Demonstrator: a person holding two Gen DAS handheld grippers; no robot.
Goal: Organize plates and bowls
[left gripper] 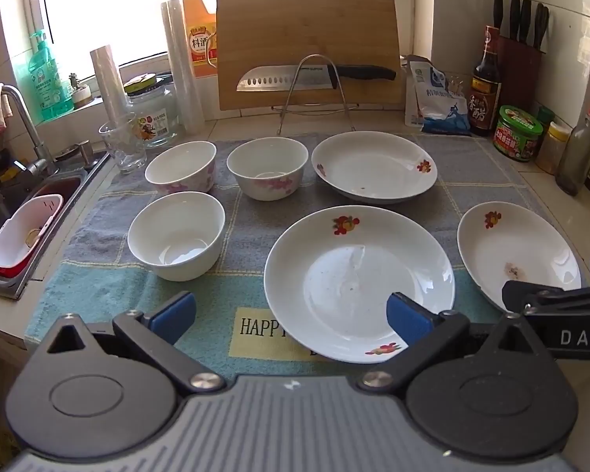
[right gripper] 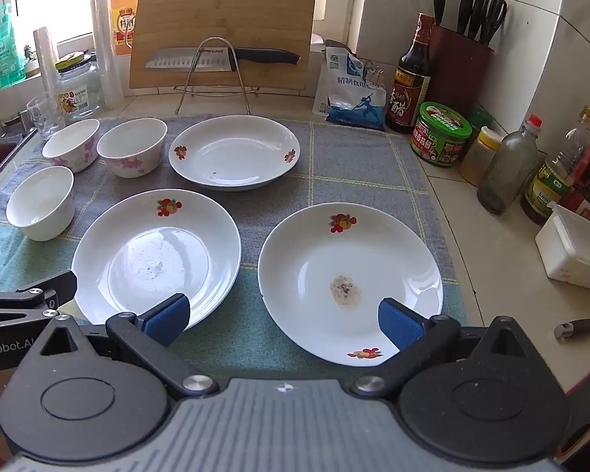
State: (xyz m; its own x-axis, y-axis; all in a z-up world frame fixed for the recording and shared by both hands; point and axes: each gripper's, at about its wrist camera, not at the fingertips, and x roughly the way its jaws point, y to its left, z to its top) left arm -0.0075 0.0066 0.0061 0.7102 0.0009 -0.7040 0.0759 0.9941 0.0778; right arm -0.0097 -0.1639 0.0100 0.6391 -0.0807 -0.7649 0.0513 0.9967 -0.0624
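Three white plates with red flower marks lie on a grey-green checked towel point(left gripper: 247, 212): a near middle plate point(left gripper: 358, 279) point(right gripper: 157, 255), a far plate point(left gripper: 373, 165) point(right gripper: 234, 151) and a right plate point(left gripper: 519, 251) point(right gripper: 350, 279) with a brown stain. Three white bowls stand at the left: a plain one point(left gripper: 176, 234) point(right gripper: 41, 202) and two with pink flowers point(left gripper: 181, 166) point(left gripper: 267, 172) point(right gripper: 71, 144) point(right gripper: 131, 146). My left gripper point(left gripper: 291, 314) is open and empty, low over the towel's near edge. My right gripper point(right gripper: 283, 320) is open and empty, its right finger over the right plate's near rim.
A cutting board point(left gripper: 306, 43) and a knife point(left gripper: 314, 76) on a wire rack stand at the back. Jars, a glass point(left gripper: 122, 147) and bottles stand at the back left, a sink point(left gripper: 23, 232) at the left. Sauce bottles, a knife block point(right gripper: 458, 67) and a white box point(right gripper: 574, 251) line the right.
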